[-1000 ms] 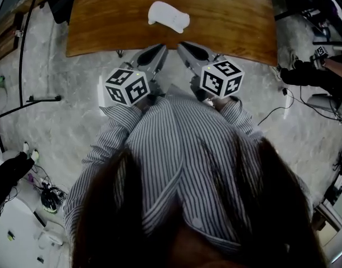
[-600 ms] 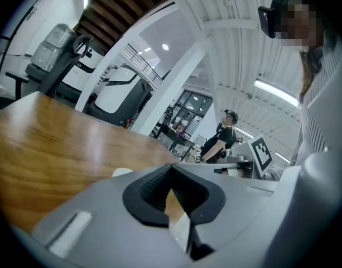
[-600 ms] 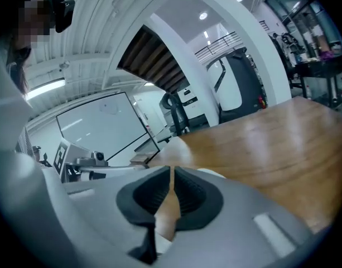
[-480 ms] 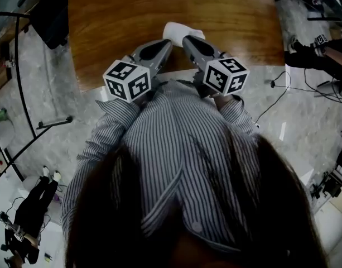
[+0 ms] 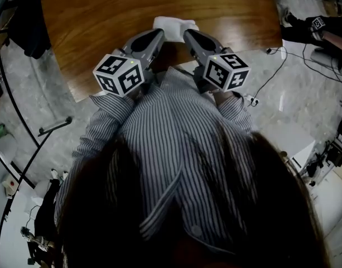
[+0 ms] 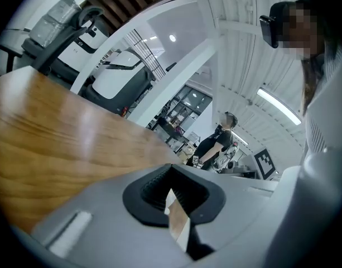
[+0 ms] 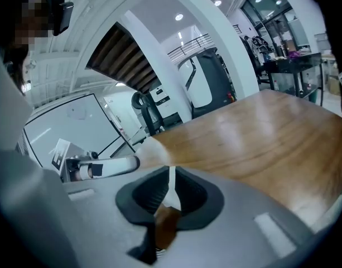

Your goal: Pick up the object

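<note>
Two sets clenched empty: left tongs [image 5: 158, 36] and right tongs [image 5: 188, 34] near the white object [image 5: 174, 24] on the tabletop [image 5: 92, 21]. Approach step; grasping likely needs one opened first.

No word, brand or number is legible. White cubes [image 5: 119, 74] at the rear of the left gripper [image 5: 158, 33] and right gripper [image 5: 188, 34] bear only black square patterns.

Head view steeply down, gripper views low, sharing wooden table [image 5: 104, 15]

White object [image 5: 172, 27] partly hidden, shape unclear
</note>
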`<state>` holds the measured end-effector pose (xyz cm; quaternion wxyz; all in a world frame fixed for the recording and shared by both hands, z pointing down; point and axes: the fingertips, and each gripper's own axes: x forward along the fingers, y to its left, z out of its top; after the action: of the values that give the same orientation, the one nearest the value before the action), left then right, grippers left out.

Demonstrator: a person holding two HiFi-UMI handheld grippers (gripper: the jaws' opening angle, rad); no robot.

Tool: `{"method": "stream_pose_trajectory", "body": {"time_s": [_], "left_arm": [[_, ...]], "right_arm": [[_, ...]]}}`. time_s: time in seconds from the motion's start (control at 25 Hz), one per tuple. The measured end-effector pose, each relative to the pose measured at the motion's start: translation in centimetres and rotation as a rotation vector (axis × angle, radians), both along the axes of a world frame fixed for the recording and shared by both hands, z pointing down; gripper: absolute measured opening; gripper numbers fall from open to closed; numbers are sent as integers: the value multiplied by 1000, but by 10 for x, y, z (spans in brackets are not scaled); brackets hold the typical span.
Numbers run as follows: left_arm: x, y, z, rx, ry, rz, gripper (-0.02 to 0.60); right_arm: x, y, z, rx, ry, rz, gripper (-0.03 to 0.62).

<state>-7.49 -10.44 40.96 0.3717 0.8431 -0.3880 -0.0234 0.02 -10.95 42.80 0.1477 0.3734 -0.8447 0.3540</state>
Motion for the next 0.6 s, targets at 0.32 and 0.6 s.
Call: {"method": "stream_pose_trajectory", "body": {"time_s": [0.32,0.6], "left_arm": [[15,-3,15,-24,-92,-5,3],[25,-3,14,44,-177,41,3]], "right_arm": [[24,-6,12,-55,57,26,32],[38,-13,20,-75,107,32,76]]}}
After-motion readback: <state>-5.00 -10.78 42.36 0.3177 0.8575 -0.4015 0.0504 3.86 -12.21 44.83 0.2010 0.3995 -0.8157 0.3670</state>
